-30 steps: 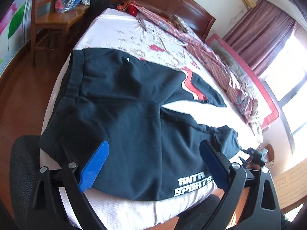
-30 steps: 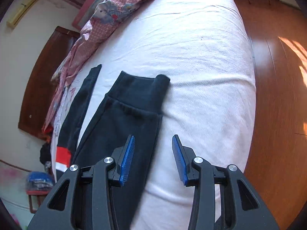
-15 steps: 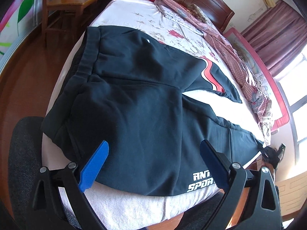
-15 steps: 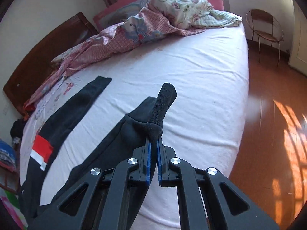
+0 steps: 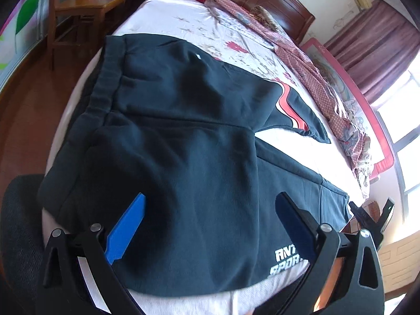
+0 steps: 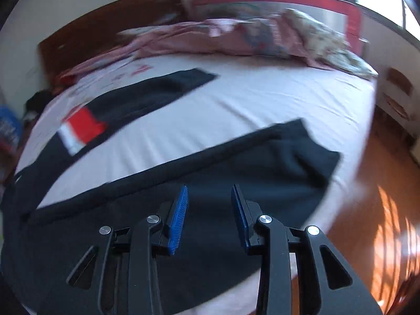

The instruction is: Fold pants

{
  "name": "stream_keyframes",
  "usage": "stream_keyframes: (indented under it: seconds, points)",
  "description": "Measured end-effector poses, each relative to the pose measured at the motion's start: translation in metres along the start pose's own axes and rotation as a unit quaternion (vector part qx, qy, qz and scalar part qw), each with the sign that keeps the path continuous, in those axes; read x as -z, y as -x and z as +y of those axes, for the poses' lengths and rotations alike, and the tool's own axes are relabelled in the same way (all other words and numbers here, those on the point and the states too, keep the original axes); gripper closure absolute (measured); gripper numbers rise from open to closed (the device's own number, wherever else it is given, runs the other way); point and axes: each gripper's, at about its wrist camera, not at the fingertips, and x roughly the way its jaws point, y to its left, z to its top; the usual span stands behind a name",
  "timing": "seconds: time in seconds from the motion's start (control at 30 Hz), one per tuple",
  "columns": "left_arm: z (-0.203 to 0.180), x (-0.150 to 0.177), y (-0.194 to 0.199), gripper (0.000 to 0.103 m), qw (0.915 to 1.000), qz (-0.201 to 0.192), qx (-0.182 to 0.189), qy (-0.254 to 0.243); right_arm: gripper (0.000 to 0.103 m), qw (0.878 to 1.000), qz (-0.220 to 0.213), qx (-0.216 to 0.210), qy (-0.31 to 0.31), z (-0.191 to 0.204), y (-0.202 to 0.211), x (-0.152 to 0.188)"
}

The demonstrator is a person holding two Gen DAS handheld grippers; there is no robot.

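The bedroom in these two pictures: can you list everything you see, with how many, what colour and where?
pants: one pair, black with a red and white stripe on one leg, spread flat on the bed
bed sheet: one, white, under the pants
bedding: one rumpled heap, pink checked and floral, along the far side of the bed
headboard: one, dark wood, at the head of the bed
wooden chair: one, brown, beside the bed, with stuff piled on it
curtains: dark red, by the window
left gripper: black with blue pads, open above the pants
right gripper: black with blue pads, jaws opening, nothing between them
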Motion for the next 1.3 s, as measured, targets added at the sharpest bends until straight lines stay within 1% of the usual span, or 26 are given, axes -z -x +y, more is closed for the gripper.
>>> stream_keyframes:
  seconds: [0.07,0.1,0.13,0.17,0.23,0.3,0.33,0.4,0.47,0.5,0.53,0.57,0.6,0.67,0.73,0.77,0.83,0.9,0.97,1.0,1.03,1.07,1.1,1.13,1.2,1.3]
  points:
    - [0.0,-0.003,-0.016,0.004,0.9998,-0.002,-0.007,-0.016,0.07,0.996,0.028,-0.02,0.087,0.057,-0.024,0.008]
    - [0.001,-0.005,-0.022,0.004,0.9998,-0.001,-0.011,-0.018,0.07,0.991,0.037,-0.006,0.125,0.08,-0.035,0.011]
    - [0.005,-0.008,-0.03,0.004,0.9996,0.0,-0.024,-0.015,0.07,0.987,0.044,0.001,0.152,0.098,-0.047,0.013]
    - [0.01,-0.01,-0.035,0.004,0.9997,0.001,-0.025,-0.006,0.07,0.984,0.049,0.006,0.17,0.111,-0.057,0.014]
    - [0.022,-0.016,-0.045,0.004,0.9993,0.005,-0.034,0.017,0.07,0.981,0.042,0.028,0.187,0.125,-0.069,0.01]
    - [0.034,-0.023,-0.053,0.004,0.9985,0.003,-0.037,0.04,0.07,0.983,0.047,0.027,0.178,0.128,-0.08,-0.002]
    - [0.037,-0.028,-0.055,0.004,0.9982,-0.005,-0.042,0.042,0.07,0.983,0.05,0.027,0.172,0.127,-0.086,-0.008]
    - [0.039,-0.036,-0.059,0.004,0.997,-0.01,-0.065,0.042,0.07,0.978,0.043,0.046,0.197,0.134,-0.095,-0.015]
    - [0.043,-0.045,-0.063,0.004,0.9959,-0.017,-0.077,0.044,0.07,0.978,0.039,0.057,0.196,0.141,-0.1,-0.02]
    - [0.045,-0.049,-0.064,0.004,0.9953,-0.024,-0.083,0.044,0.068,0.979,0.037,0.063,0.19,0.141,-0.104,-0.024]
    - [0.048,-0.05,-0.065,0.004,0.9951,-0.025,-0.085,0.043,0.064,0.98,0.034,0.077,0.181,0.141,-0.106,-0.026]
    - [0.05,-0.052,-0.066,0.005,0.9949,-0.026,-0.088,0.042,0.053,0.981,0.029,0.088,0.17,0.139,-0.108,-0.028]
    - [0.05,-0.053,-0.065,0.005,0.9949,-0.026,-0.09,0.039,0.05,0.983,0.029,0.086,0.161,0.136,-0.109,-0.028]
    - [0.046,-0.051,-0.065,0.01,0.9953,-0.021,-0.091,0.027,0.049,0.984,0.03,0.082,0.155,0.133,-0.103,-0.029]
    - [0.046,-0.05,-0.061,0.012,0.9951,-0.017,-0.095,0.018,0.048,0.987,0.036,0.078,0.139,0.13,-0.086,-0.026]
    - [0.047,-0.05,-0.058,0.012,0.9952,-0.011,-0.095,0.019,0.048,0.989,0.029,0.056,0.131,0.129,-0.071,-0.023]
    - [0.05,-0.048,-0.046,0.012,0.9958,-0.006,-0.087,0.029,0.048,0.99,0.013,0.023,0.139,0.131,-0.04,-0.007]
    - [0.049,-0.042,-0.032,0.011,0.9961,-0.028,-0.08,0.022,0.048,0.987,0.013,0.011,0.157,0.132,-0.019,0.017]
    - [0.047,-0.034,-0.031,0.011,0.9942,-0.028,-0.102,-0.022,0.047,0.984,0.036,0.014,0.173,0.128,-0.014,0.045]
    - [0.049,-0.031,-0.034,0.012,0.9924,-0.019,-0.116,-0.036,0.042,0.98,0.058,0.028,0.187,0.126,-0.02,0.059]
    - [0.054,-0.026,-0.04,0.017,0.991,-0.009,-0.126,-0.046,0.042,0.979,0.059,0.033,0.192,0.118,-0.024,0.07]
    - [0.056,-0.023,-0.042,0.021,0.9898,-0.01,-0.131,-0.055,0.035,0.984,0.036,0.022,0.172,0.108,-0.019,0.075]
    - [0.055,-0.021,-0.041,0.021,0.9885,-0.02,-0.136,-0.063,0.024,0.987,0.046,0.025,0.149,0.097,-0.02,0.077]
    - [0.054,-0.021,-0.041,0.021,0.9882,-0.019,-0.138,-0.064,0.021,0.991,0.054,0.018,0.12,0.087,-0.019,0.074]
    - [0.055,-0.024,-0.041,0.023,0.9879,-0.017,-0.143,-0.057,0.02,0.995,0.064,0.019,0.075,0.068,-0.014,0.067]
    - [0.055,-0.027,-0.041,0.027,0.9872,-0.011,-0.152,-0.046,0.02,0.999,0.014,0.036,0.031,0.033,0.007,0.047]
